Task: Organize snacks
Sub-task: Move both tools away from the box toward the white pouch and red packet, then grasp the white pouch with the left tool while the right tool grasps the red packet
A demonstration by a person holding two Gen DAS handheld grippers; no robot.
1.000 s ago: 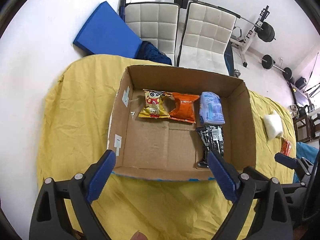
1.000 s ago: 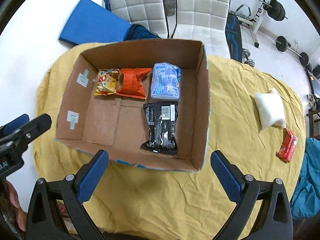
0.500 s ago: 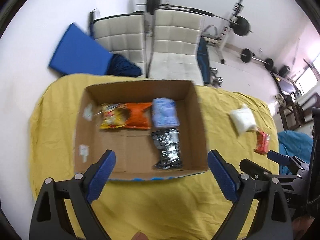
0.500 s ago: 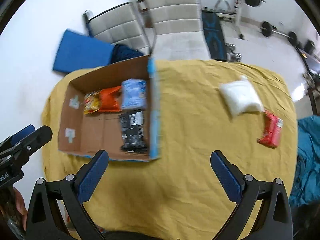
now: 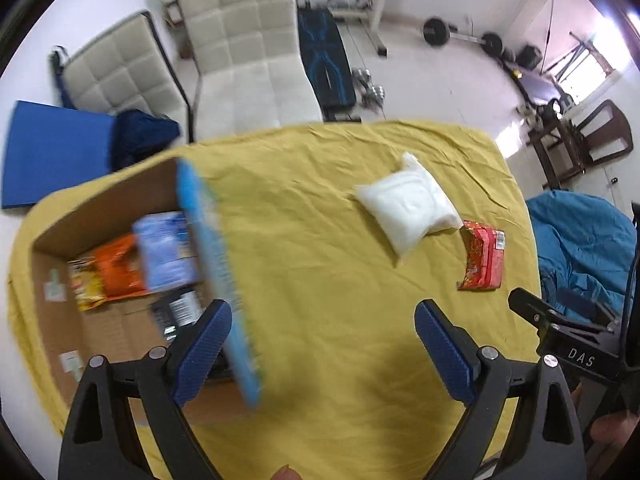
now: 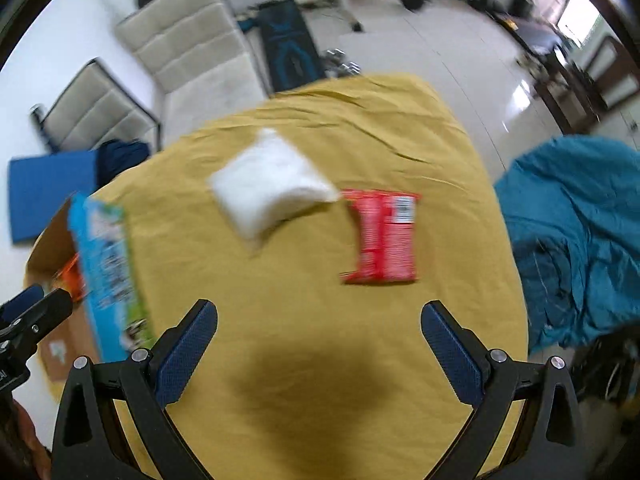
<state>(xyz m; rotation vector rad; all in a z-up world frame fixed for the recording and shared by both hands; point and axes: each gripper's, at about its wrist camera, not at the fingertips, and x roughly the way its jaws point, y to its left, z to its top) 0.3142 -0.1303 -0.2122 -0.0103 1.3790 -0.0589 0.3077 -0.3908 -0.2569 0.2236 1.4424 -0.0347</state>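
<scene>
A: Left wrist view first. What's in front of the left gripper (image 5: 322,344)?

B: Its two blue fingers (image 5: 202,350) stand wide apart with nothing between them, above the yellow cloth (image 5: 320,240) on the table. The cardboard box (image 5: 108,204) sits to the left, its blue-printed side wall just by the left finger.

A: What's in the box?

B: A yellow packet (image 5: 86,286), an orange packet (image 5: 120,270) and a pale blue packet (image 5: 166,252) in a row along the far side, with a black packet (image 5: 176,314) nearer, partly hidden. All rather blurred.

A: And outside it?

B: A white bag (image 5: 408,208) lies on the cloth well to the right of the box, and a red packet (image 5: 482,260) lies just beside it, touching or nearly touching its corner. The right gripper shows at the right edge.

A: Now the right wrist view.

B: The right gripper (image 6: 318,348) is also spread open and empty over the cloth (image 6: 320,312). The white bag (image 6: 266,186) and red packet (image 6: 386,236) lie ahead of it, side by side, the bag's corner meeting the packet's top edge. The box (image 6: 100,264) is at the far left, only its printed wall clear.
</scene>
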